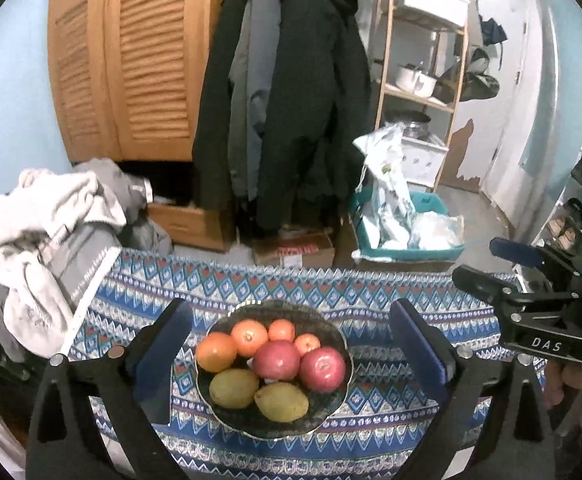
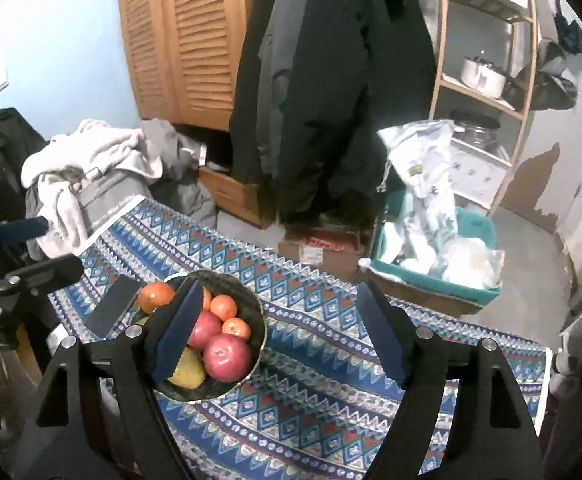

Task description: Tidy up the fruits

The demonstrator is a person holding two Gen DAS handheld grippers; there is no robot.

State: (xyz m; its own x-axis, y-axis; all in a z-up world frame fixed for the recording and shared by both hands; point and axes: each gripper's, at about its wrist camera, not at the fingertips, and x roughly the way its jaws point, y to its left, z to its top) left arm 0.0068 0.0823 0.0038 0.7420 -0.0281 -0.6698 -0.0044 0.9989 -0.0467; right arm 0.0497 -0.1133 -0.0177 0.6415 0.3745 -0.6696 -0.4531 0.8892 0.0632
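Whole bowl [image 1: 345,364] seen lower centre only by left wrist view: four oranges [image 1: 249,337], two red apples [image 1: 322,369], two pears [image 1: 281,401]. Right view's own finger [image 2: 181,330] covers part. Left gripper [image 1: 291,356] and right gripper [image 2: 291,336] both released, nothing grasped.

**Fruit bowl on the worktop, clutter behind**

A bowl [image 1: 343,364] sits on the worktop [image 1: 371,292], holding all the fruit: four oranges [image 1: 249,337] at the back, two apples [image 1: 322,369] in the middle and right, two pears [image 1: 281,401] at the front. The left claw [image 1: 287,354] hangs above the bowl, a finger on either side. The right claw [image 2: 287,334] hangs right of the bowl. A heap of laundry [image 1: 51,216] lies beyond the worktop's far left corner. Behind the worktop, on the floor, stand a cardboard box [image 1: 295,252] and, right of it, a bin [image 1: 407,236] holding bags. Coats [image 1: 291,92] hang behind the box, a louvred cupboard [image 1: 131,60] to their left, a shelf unit [image 1: 423,60] to their right.
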